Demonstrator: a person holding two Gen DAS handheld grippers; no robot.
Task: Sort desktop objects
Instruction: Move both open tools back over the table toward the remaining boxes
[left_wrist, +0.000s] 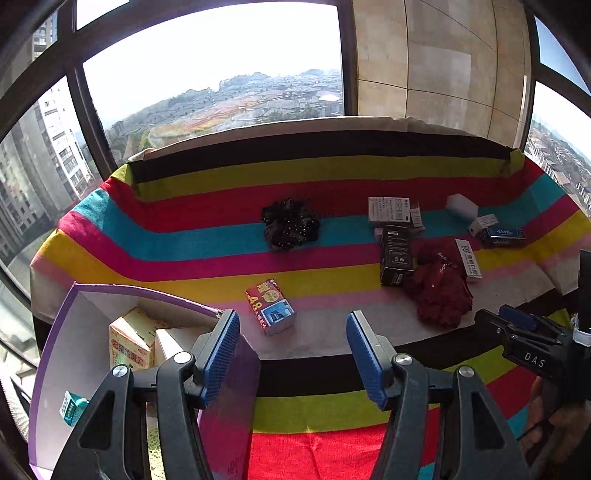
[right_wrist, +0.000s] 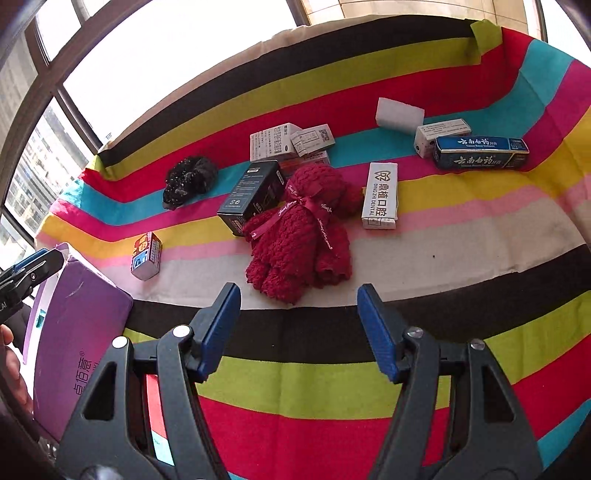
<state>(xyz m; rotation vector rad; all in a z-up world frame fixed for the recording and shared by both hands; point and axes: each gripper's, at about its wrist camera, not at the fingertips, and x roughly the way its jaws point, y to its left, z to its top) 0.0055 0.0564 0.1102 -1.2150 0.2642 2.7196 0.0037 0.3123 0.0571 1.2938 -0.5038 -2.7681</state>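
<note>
Striped cloth (right_wrist: 461, 236) in bright bands covers the table in front of tall windows. I take the red towel bundle (right_wrist: 299, 236) as my landmark. My right gripper (right_wrist: 299, 314) hangs just short of it with its jaws spread wide and nothing between them. Touching the bundle on its left is a black box (right_wrist: 251, 195), and a white dental box (right_wrist: 380, 195) lies just to its right. Beyond that box sits a blue toothpaste box (right_wrist: 480, 152). A black scrunchie (right_wrist: 190, 179) lies farther left of the bundle. My left gripper (left_wrist: 293, 350) is also wide open and empty, over the edge of the purple box (left_wrist: 48, 354), with a small red carton (left_wrist: 271, 305) just ahead.
</note>
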